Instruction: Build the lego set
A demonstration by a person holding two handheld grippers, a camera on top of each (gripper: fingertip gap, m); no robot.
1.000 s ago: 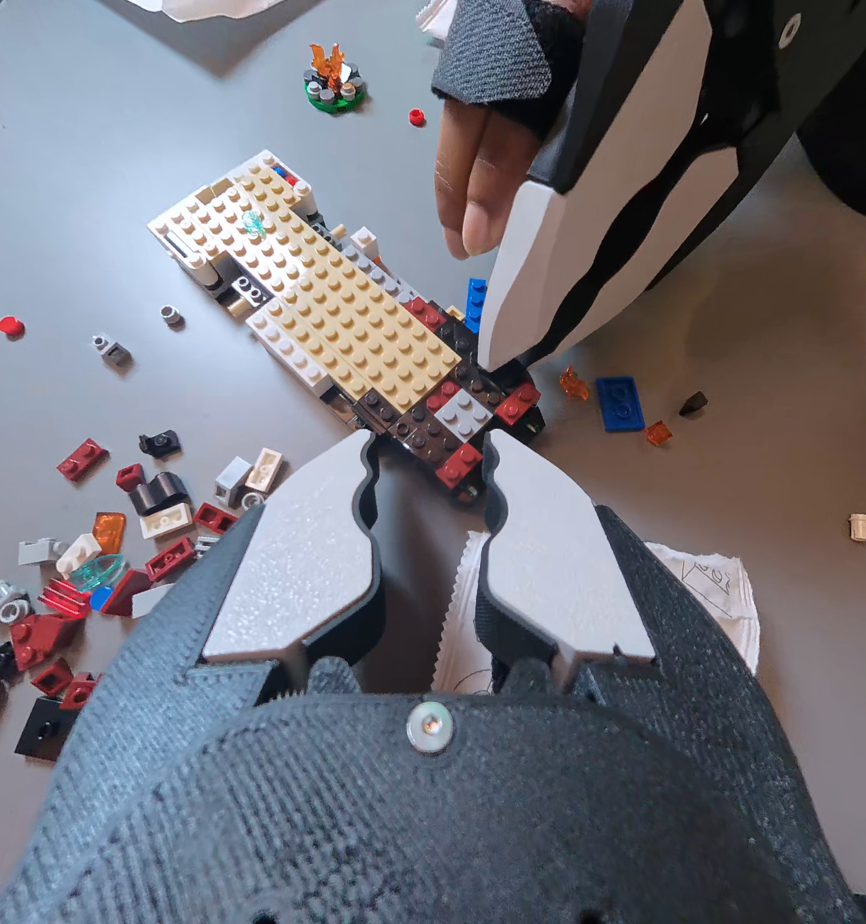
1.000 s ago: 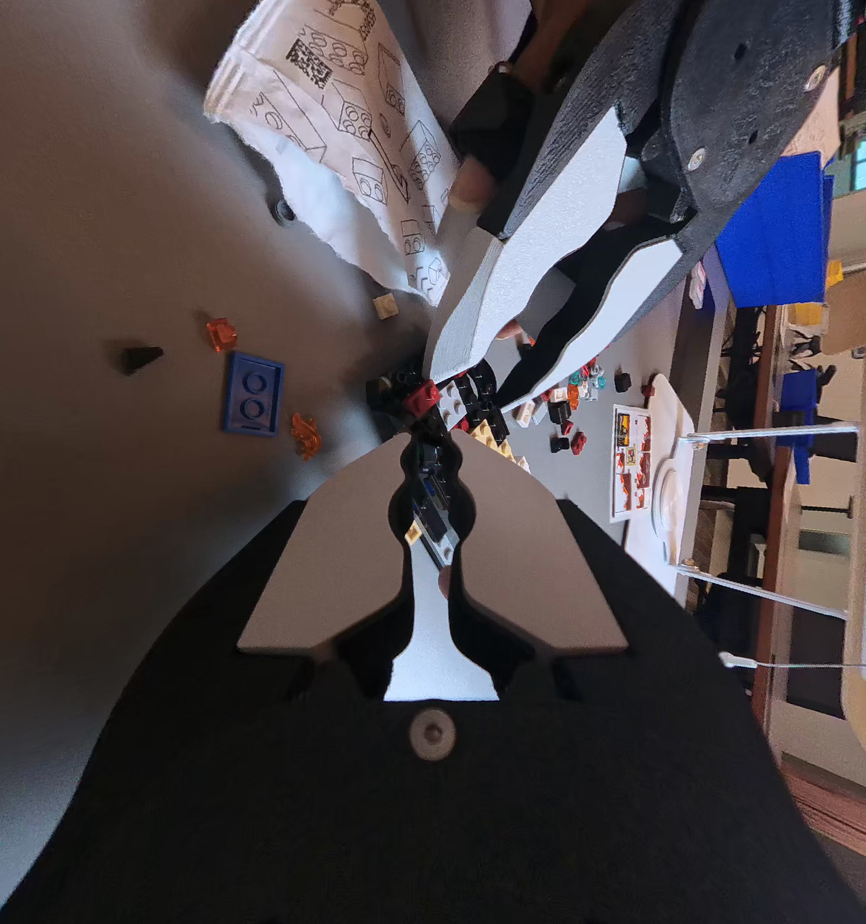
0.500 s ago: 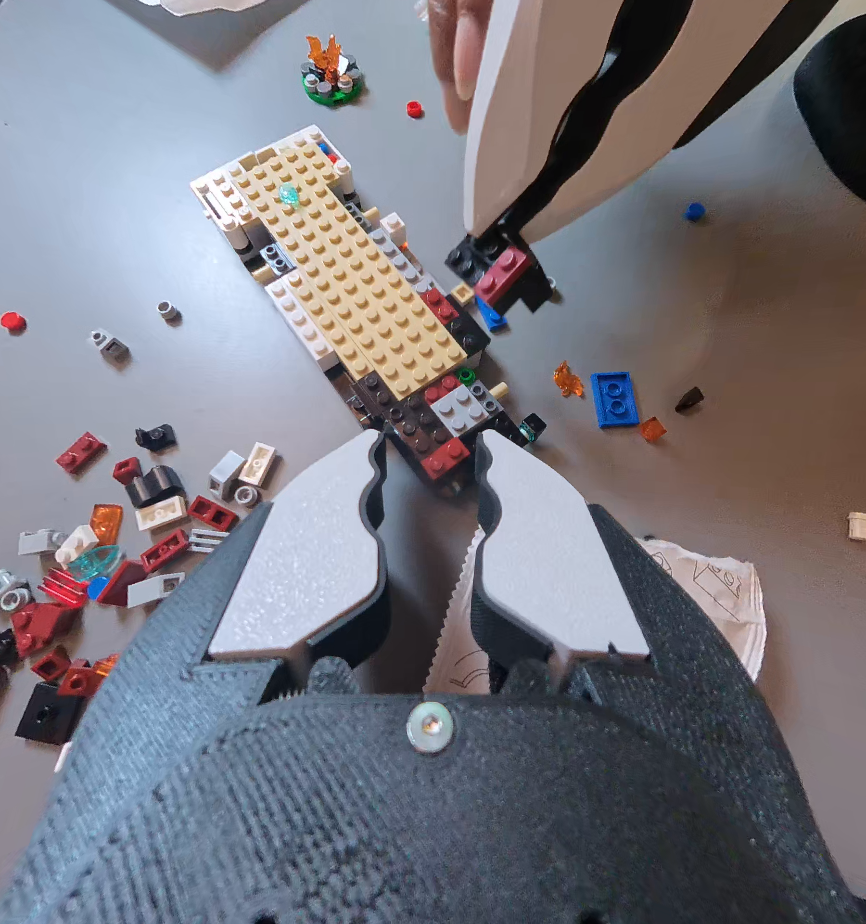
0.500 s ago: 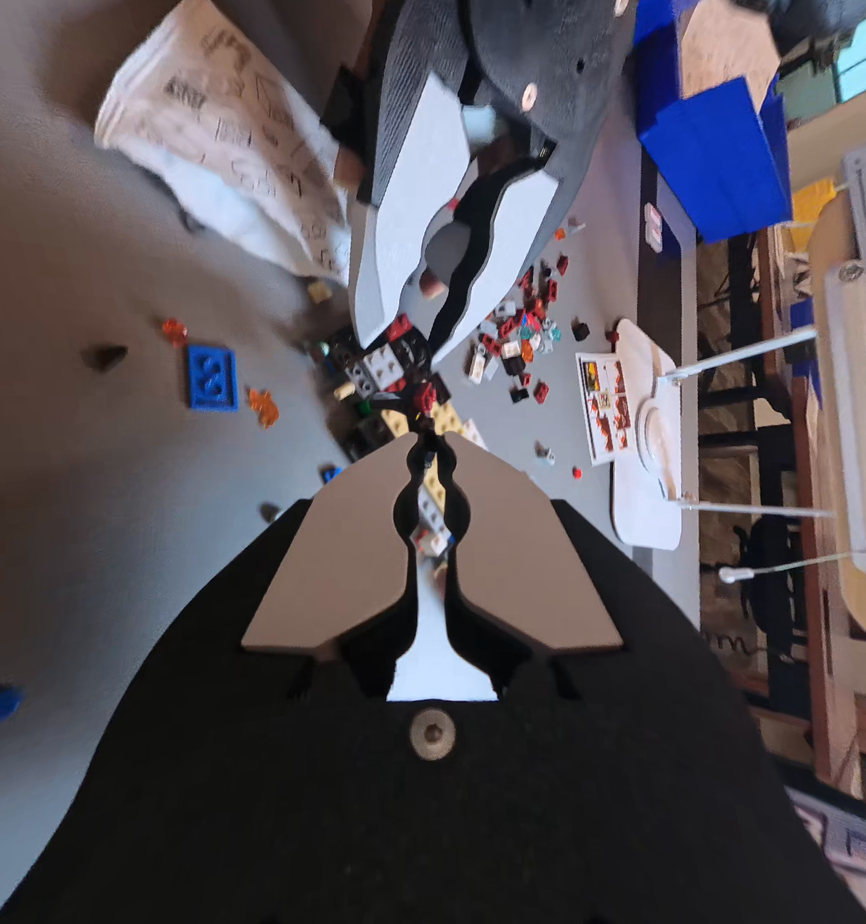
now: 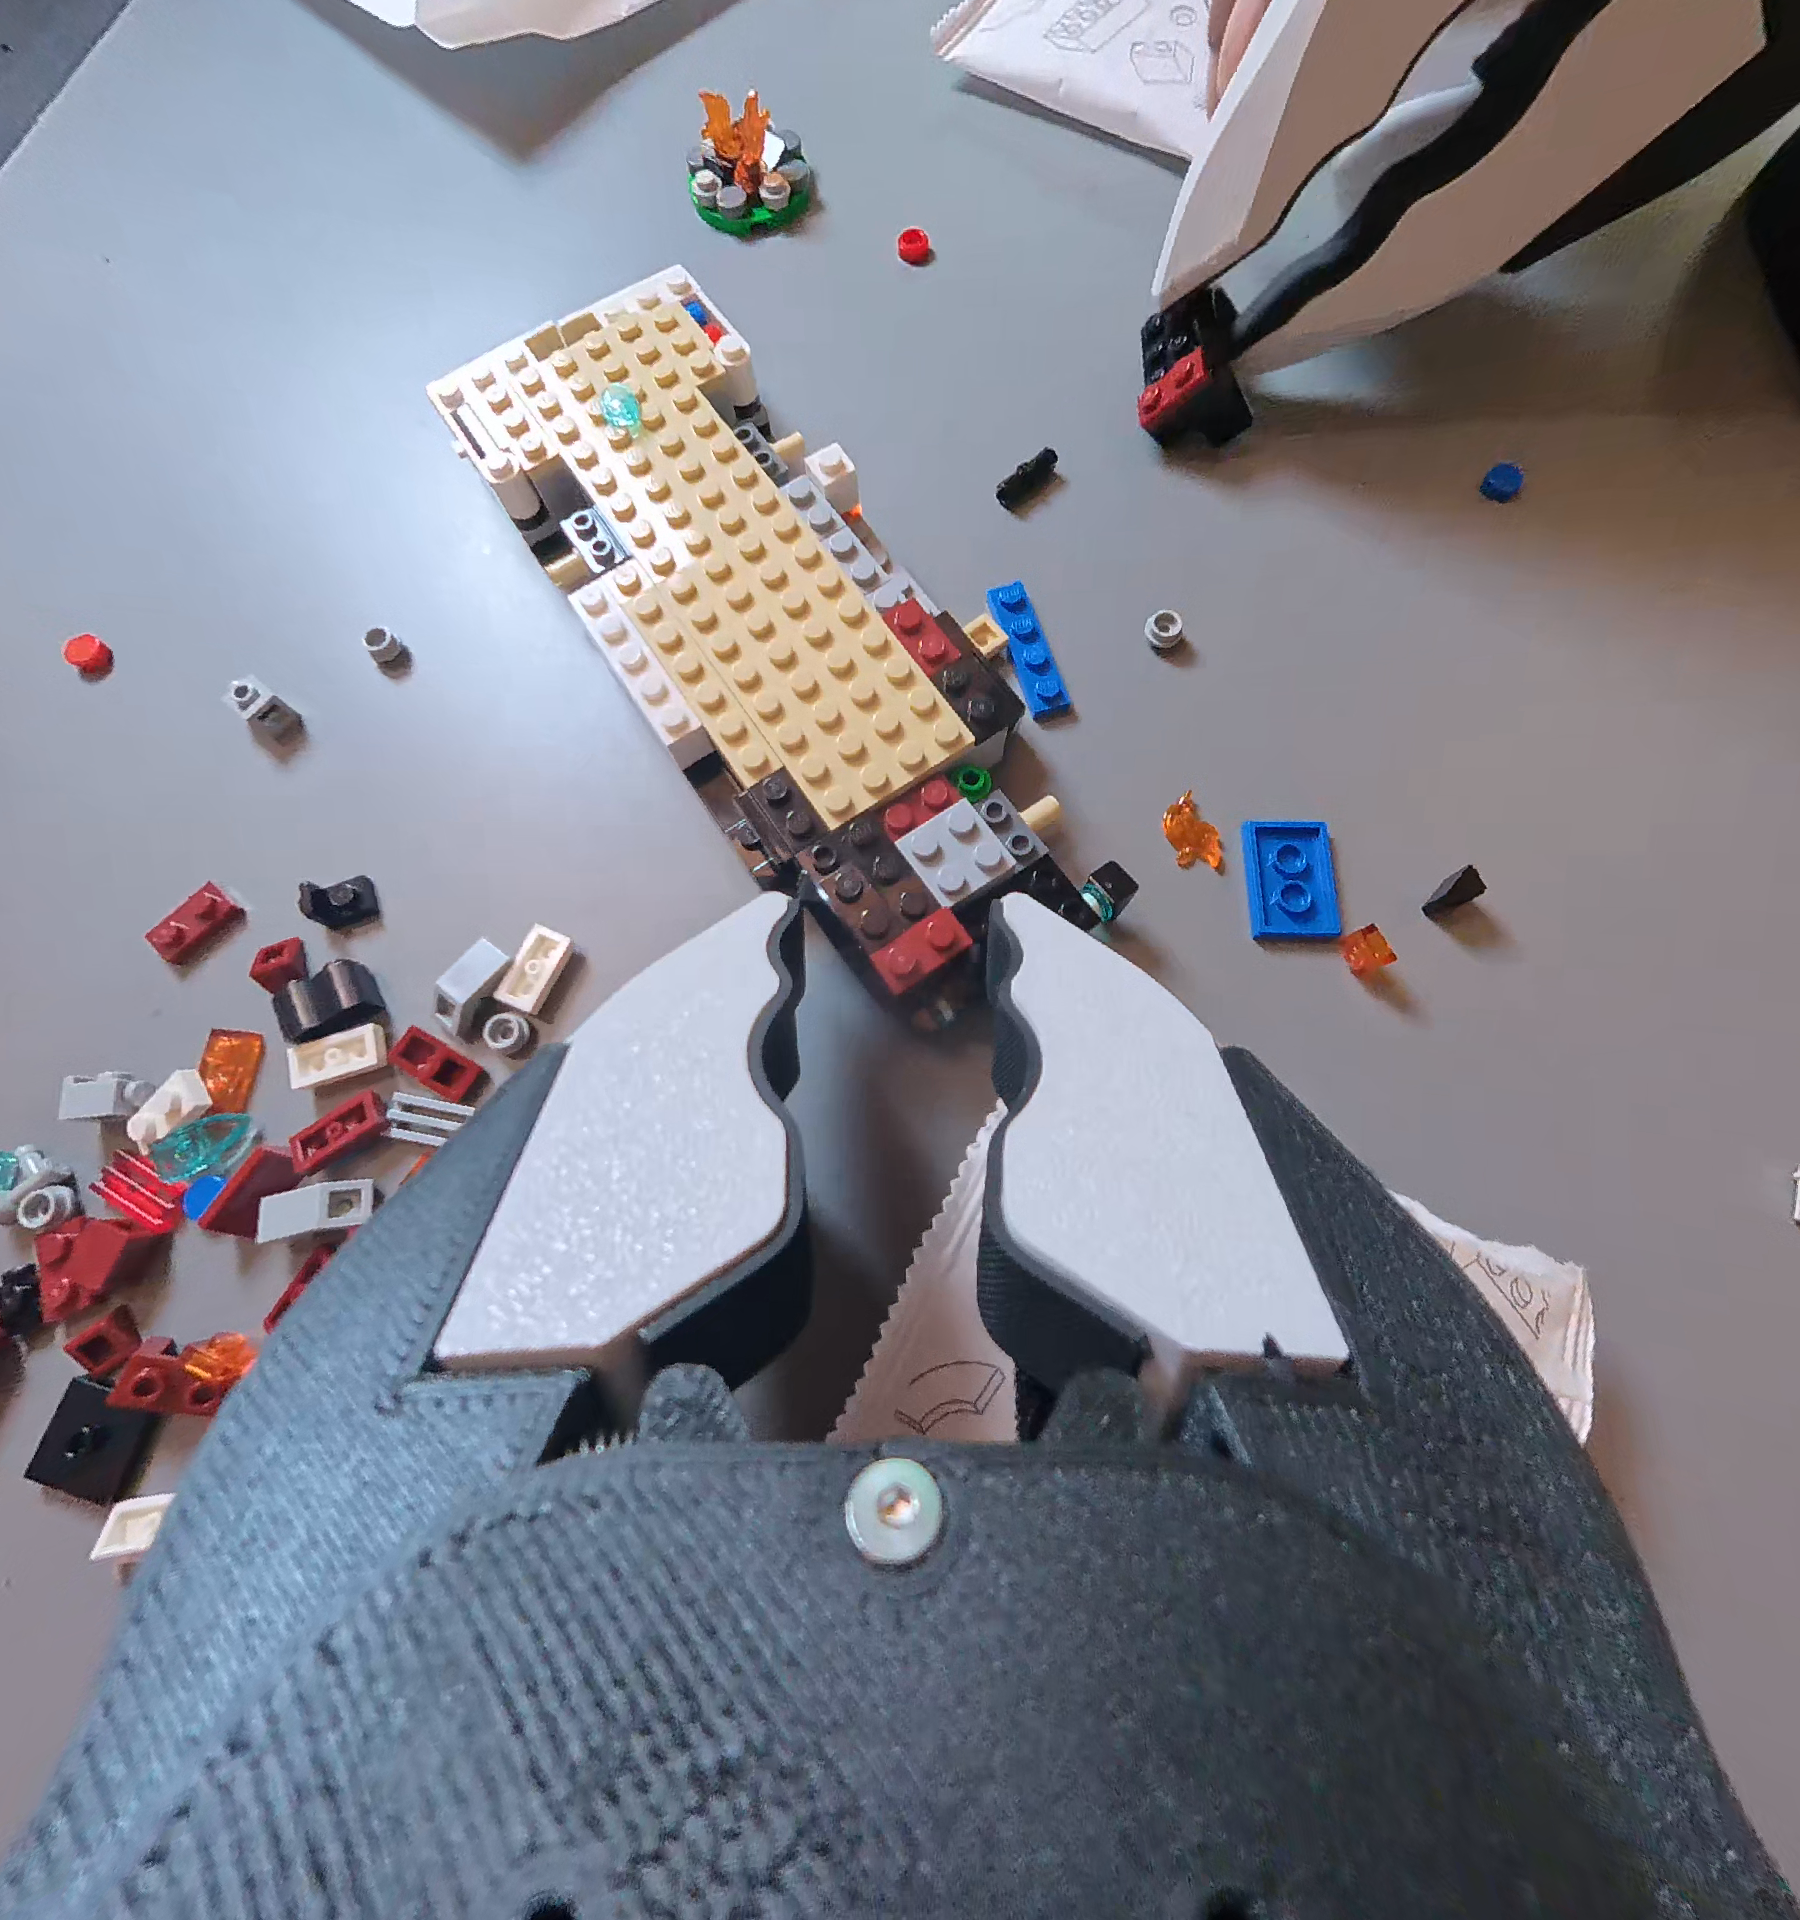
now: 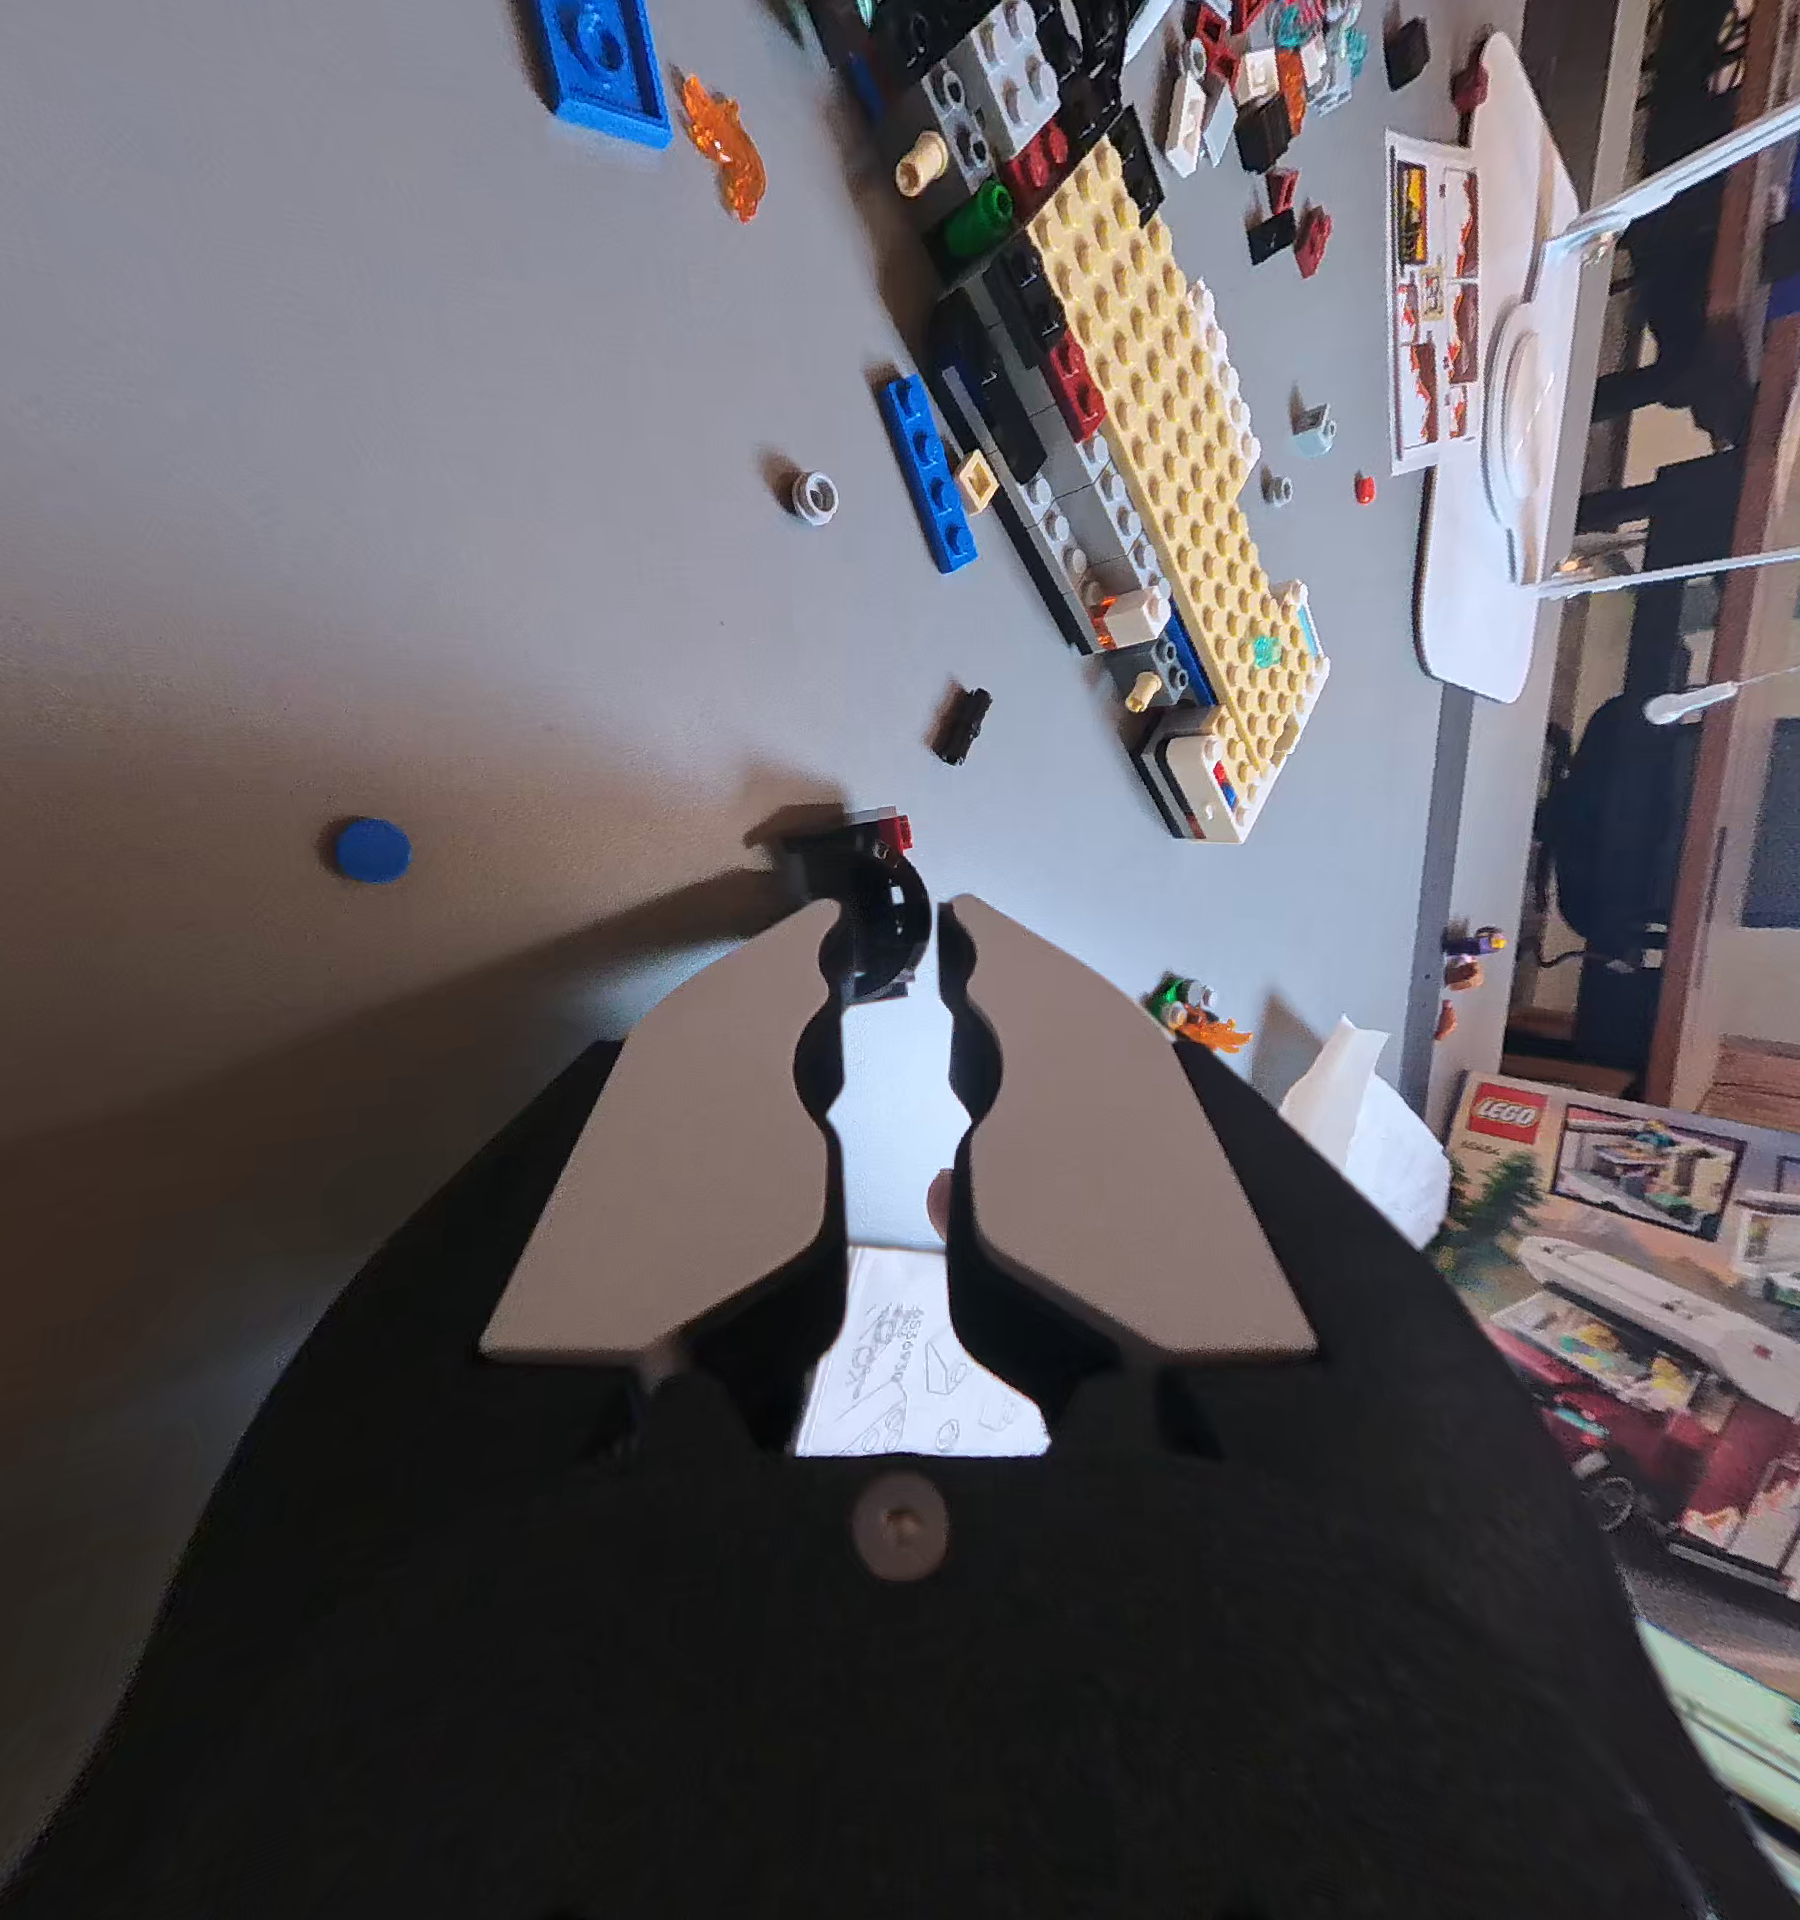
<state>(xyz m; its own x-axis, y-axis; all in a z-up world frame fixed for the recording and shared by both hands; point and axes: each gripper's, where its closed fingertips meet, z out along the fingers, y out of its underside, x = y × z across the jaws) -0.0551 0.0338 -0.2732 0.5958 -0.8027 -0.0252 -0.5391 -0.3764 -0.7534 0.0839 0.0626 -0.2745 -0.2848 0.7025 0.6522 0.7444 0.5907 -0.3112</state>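
A long brick build with a tan studded top (image 5: 761, 582) lies on the grey table; it also shows in the right wrist view (image 6: 1145, 384). My left gripper (image 5: 896, 914) is shut on its near end of dark brown and dark red plates, one fingertip at each side. My right gripper (image 6: 891, 914) is open. A small black and dark red brick piece (image 6: 870, 904) stands on the table between its fingertips, against one finger and apart from the other. In the left wrist view that piece (image 5: 1187, 379) sits under the right gripper's tips (image 5: 1223, 317) at the far right.
Several loose bricks (image 5: 252, 1091) lie left of my left gripper. A blue plate (image 5: 1288, 880), a long blue plate (image 5: 1026, 649) and a blue stud (image 6: 371, 850) lie right of the build. A campfire model (image 5: 748, 171) stands beyond it. A paper bag (image 5: 927, 1351) lies under the left gripper. A toy box (image 6: 1654, 1299) is at the table's edge. Tip to tip, the grippers are about 15 cm apart.
My right gripper pulled the black and red piece off the build's near end, carried it away to the far right, set it on the table and opened. My left gripper closed slightly on the build.
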